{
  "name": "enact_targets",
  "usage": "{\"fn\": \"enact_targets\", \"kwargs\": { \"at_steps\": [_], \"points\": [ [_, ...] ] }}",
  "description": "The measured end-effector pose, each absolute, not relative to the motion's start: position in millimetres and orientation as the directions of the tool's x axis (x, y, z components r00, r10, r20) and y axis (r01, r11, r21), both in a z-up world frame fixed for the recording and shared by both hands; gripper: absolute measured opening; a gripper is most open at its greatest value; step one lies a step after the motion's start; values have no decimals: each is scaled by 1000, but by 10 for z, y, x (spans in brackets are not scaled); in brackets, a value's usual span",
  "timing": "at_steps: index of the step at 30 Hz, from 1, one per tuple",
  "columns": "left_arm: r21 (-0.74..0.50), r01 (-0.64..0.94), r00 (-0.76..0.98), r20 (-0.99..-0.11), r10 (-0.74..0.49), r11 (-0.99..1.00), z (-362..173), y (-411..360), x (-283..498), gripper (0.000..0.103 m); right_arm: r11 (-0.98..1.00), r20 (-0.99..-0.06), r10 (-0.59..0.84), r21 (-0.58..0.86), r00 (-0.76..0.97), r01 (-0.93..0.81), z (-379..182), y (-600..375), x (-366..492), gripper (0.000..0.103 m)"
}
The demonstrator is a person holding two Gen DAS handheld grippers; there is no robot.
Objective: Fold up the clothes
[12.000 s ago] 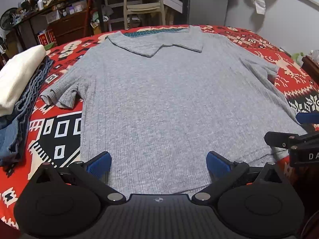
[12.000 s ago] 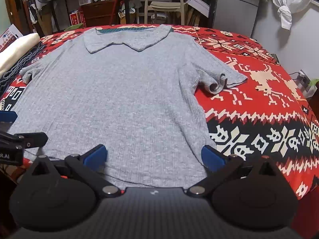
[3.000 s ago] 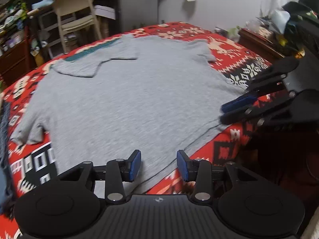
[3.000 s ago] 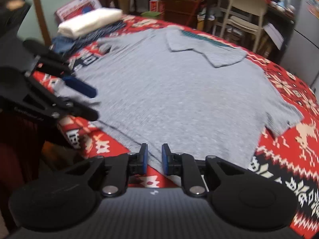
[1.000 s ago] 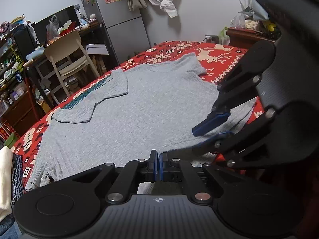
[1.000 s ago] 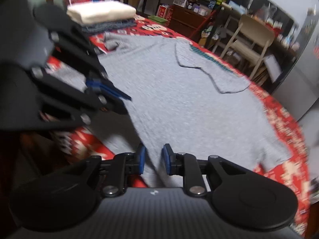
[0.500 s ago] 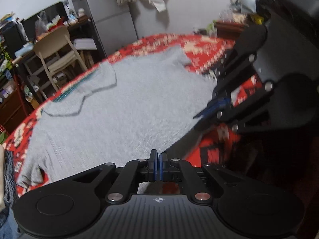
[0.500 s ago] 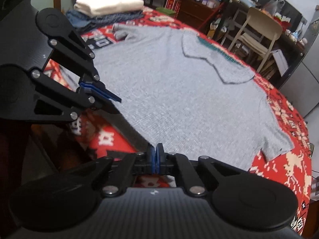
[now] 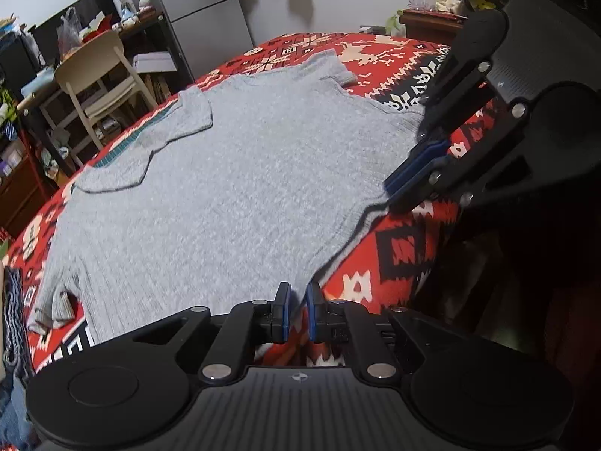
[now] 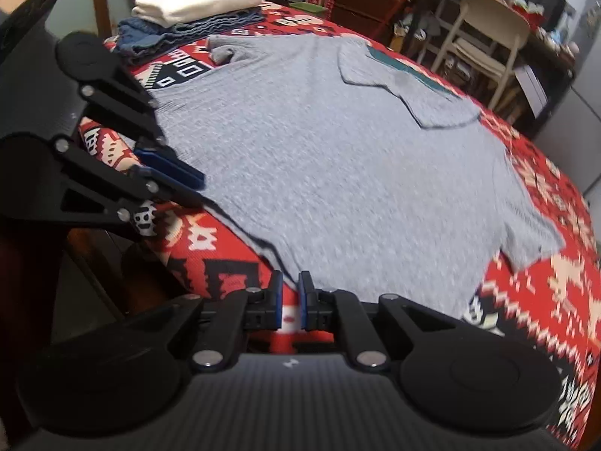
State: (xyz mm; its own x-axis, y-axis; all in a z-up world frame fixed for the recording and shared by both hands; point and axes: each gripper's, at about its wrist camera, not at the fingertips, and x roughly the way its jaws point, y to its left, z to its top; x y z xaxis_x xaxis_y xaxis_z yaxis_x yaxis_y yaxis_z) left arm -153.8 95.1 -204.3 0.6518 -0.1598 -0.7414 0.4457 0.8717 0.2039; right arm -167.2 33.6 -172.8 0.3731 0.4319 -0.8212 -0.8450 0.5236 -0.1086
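We see a grey shirt spread flat on a bed with a red patterned cover; its collar lies at the far side, the hem at the near edge; one short sleeve rests flat on the cover, the other sleeve is curled at its cuff.

In the left wrist view our left gripper sits at the hem near one bottom corner; its jaws stand a narrow gap apart, with the hem edge just at their tips; we cannot tell whether the cloth lies between them, and nothing is pinched. In the right wrist view our right gripper is at the hem near the other corner; its jaws are likewise slightly parted, the hem just at the tips and not clamped. Each gripper also shows side-on in the other's view, low over the hem.

Beside the curled sleeve lies a stack of folded clothes, white on top of blue; beyond the bed stands a pale chair.
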Motion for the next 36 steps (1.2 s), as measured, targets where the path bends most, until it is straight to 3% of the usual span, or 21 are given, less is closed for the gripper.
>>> {"fn": "enact_targets", "kwargs": {
  "at_steps": [6,11,12,14,16,17,19,27,29,33,36],
  "points": [
    [170,429,657,-733,-177,887,-1959,1025,-1574,12,627,-790,453,-48,414,-778,-1611,76,-1503,7],
    [129,399,666,-721,-190,908,-1897,1094,-1540,17,785,-782,396,16,481,-620,-1634,-286,-1176,12],
    [118,386,669,-718,-190,915,-1896,1107,-1508,17,817,-783,380,35,492,-575,-1647,-374,-1109,15],
    [103,366,671,-718,-186,925,-1911,1123,-1448,17,850,-793,366,72,486,-523,-1689,-527,-1034,31],
    [88,351,669,-720,-183,932,-1932,1135,-1399,17,866,-804,365,109,469,-488,-1735,-638,-986,31],
    [81,349,666,-722,-187,934,-1942,1140,-1387,17,867,-809,373,129,454,-481,-1759,-658,-977,25],
    [64,343,659,-728,-192,937,-1960,1152,-1365,17,872,-817,364,130,448,-472,-1782,-684,-985,4],
    [18,286,631,-756,-174,958,-2035,1257,-1309,17,892,-831,325,110,452,-439,-1801,-756,-1027,5],
    [5,269,632,-756,-173,963,-2036,1286,-1316,17,896,-826,322,108,462,-431,-1786,-777,-1050,12],
    [8,229,652,-744,-147,973,-1993,1317,-1330,36,897,-806,326,99,494,-430,-1700,-796,-1104,12],
    [14,215,662,-737,-135,977,-1951,1331,-1311,36,896,-785,333,89,523,-436,-1614,-803,-1148,13]
  ]
}}
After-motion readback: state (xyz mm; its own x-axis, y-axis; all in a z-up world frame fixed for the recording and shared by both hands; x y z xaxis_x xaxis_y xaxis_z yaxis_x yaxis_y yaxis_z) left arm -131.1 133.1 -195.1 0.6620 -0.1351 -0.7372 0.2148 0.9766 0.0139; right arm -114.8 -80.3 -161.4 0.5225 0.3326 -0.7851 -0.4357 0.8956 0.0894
